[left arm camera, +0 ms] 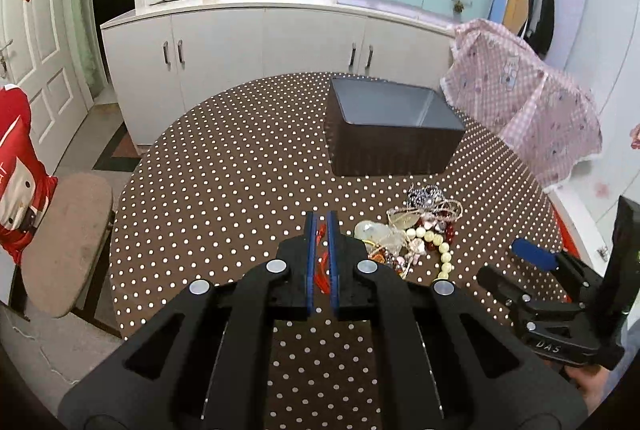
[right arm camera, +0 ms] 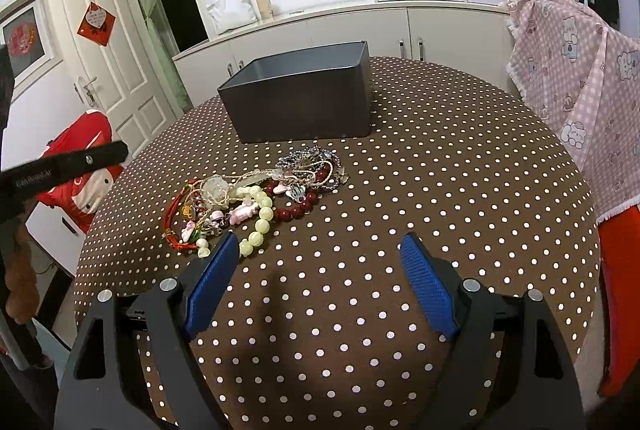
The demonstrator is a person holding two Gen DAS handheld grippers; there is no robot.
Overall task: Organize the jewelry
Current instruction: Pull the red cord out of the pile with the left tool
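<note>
Left gripper (left arm camera: 321,220): you have its blue pads squeezed almost together, clenched on a thin orange-red cord (left arm camera: 322,262) that shows in the narrow gap between them.
Orange-red cord: you can see it run down between the pads from near the tips; whether it is lifted clear of the table you cannot tell from either view.
Right gripper (right arm camera: 320,246): you hold it spread wide, with nothing between its pads (right arm camera: 428,286); it hovers over bare tablecloth.
Right gripper's reach: its left pad tip sits just beside the near end of the pale green beads (right arm camera: 260,218); you cannot tell whether it touches them.
Jewelry pile (right arm camera: 260,189): it lies in a tangle on the dotted tablecloth (right arm camera: 400,189), between your grippers and the box.
What the pile holds: pale green beads, dark red beads (right arm camera: 304,203), a silvery chain (right arm camera: 308,157), pink charms and a red cord loop (right arm camera: 170,218) at the left edge.
Dark box (right arm camera: 304,101): it stands open on the table just beyond the pile; from the left wrist view its inside looks bare.
</note>
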